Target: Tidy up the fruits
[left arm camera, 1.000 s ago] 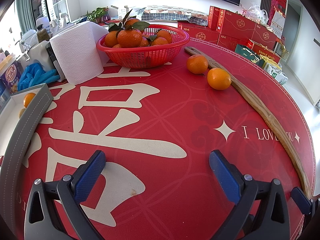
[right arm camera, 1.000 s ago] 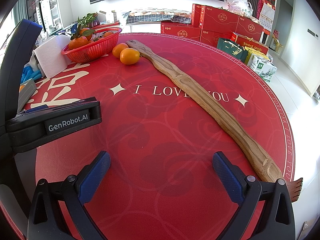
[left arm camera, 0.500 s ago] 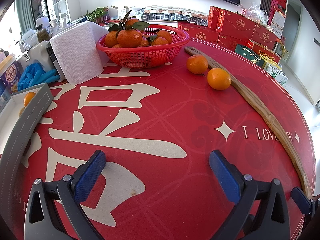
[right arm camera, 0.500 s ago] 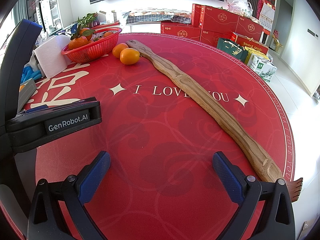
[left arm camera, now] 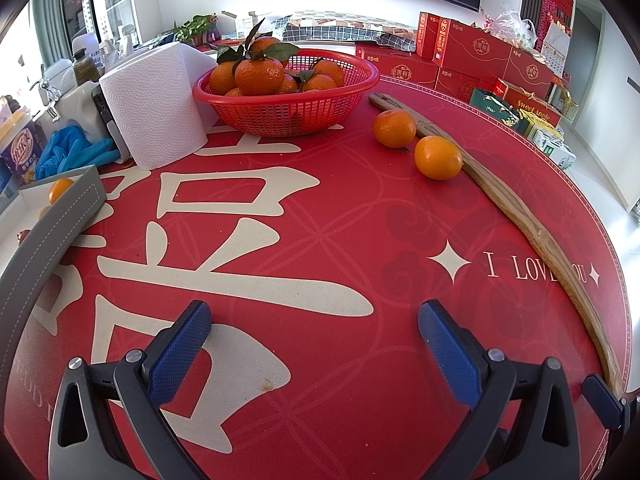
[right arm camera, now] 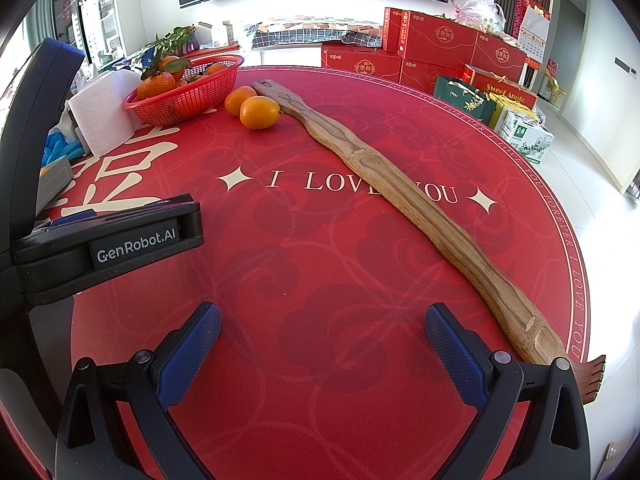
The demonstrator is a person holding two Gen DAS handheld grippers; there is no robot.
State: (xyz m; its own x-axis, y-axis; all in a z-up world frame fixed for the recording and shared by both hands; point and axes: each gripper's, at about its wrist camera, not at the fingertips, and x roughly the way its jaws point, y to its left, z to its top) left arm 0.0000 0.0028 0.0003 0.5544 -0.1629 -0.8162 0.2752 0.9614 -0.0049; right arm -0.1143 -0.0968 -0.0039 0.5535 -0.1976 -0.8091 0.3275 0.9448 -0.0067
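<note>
A red mesh basket (left arm camera: 288, 100) full of leafy tangerines stands at the far side of the round red table; it also shows in the right wrist view (right arm camera: 188, 90). Two loose oranges lie to its right, a darker one (left arm camera: 395, 128) and a brighter one (left arm camera: 438, 158), seen too in the right wrist view (right arm camera: 239, 100) (right arm camera: 259, 112). My left gripper (left arm camera: 314, 332) is open and empty, low over the near table. My right gripper (right arm camera: 322, 330) is open and empty, to the right of the left one, whose body (right arm camera: 108, 246) shows beside it.
A long wooden back scratcher (right arm camera: 400, 196) lies diagonally across the table next to the oranges. A paper towel roll (left arm camera: 154, 104) and blue gloves (left arm camera: 72, 152) sit left of the basket. A grey tray (left arm camera: 60, 216) holding an orange stands at the left edge. Red gift boxes (left arm camera: 472, 56) are stacked behind.
</note>
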